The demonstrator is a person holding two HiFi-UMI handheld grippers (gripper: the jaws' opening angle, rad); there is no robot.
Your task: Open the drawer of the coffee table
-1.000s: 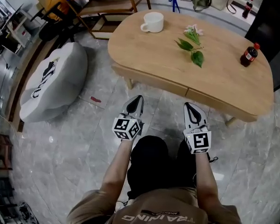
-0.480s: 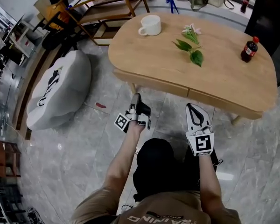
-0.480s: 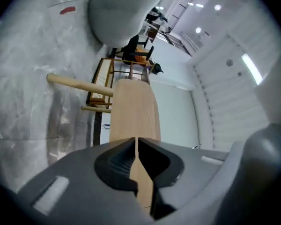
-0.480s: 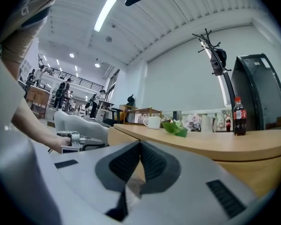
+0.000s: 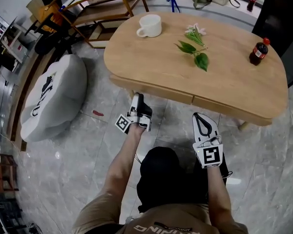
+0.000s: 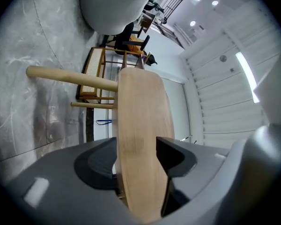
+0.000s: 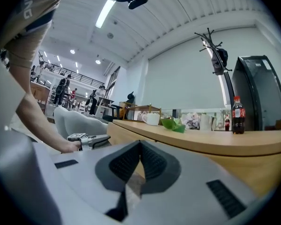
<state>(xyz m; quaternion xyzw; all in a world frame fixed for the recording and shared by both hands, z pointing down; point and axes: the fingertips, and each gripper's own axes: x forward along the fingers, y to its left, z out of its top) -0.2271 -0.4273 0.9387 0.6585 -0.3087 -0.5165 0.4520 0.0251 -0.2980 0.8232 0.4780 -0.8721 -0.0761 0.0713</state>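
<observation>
Left jaws: we have the left gripper (image 5: 136, 105) rolled on its side at the near edge of the bench (image 5: 224, 77). Its jaws have just been opening and now stand released, one below and one above the wooden edge, which runs deep between them. We see no squeeze on it yet.
Drawer: the drawer front (image 5: 154, 88) is the left panel under the bench top. It sits at 12 o'clock of the left jaws, touching them or just beside them. Its long axis runs roughly 9 to 3 o'clock.
Coming move: we judge the jaws must clench on that edge, then draw toward 6 o'clock, square to the long axis.
Nearer hand: the left, clearly.
Right jaws: the right gripper (image 5: 200, 117) is clenched on nothing. It points to 12 o'clock at the neighbouring panel and is apart from it.
In the way: our legs (image 5: 156, 169) lie at 6 o'clock of the drawer, along the likely pull path. In the left gripper view a bench leg (image 6: 70, 76) stands at 10 o'clock of the jaws.
Around: the pouffe (image 5: 51, 96) is at 9 o'clock, well apart. On top, left to right, are a cup (image 5: 150, 26), a leafy sprig (image 5: 193, 45) and a cola bottle (image 5: 258, 51), all back from the edge. We think a jerk could rock the bottle.
</observation>
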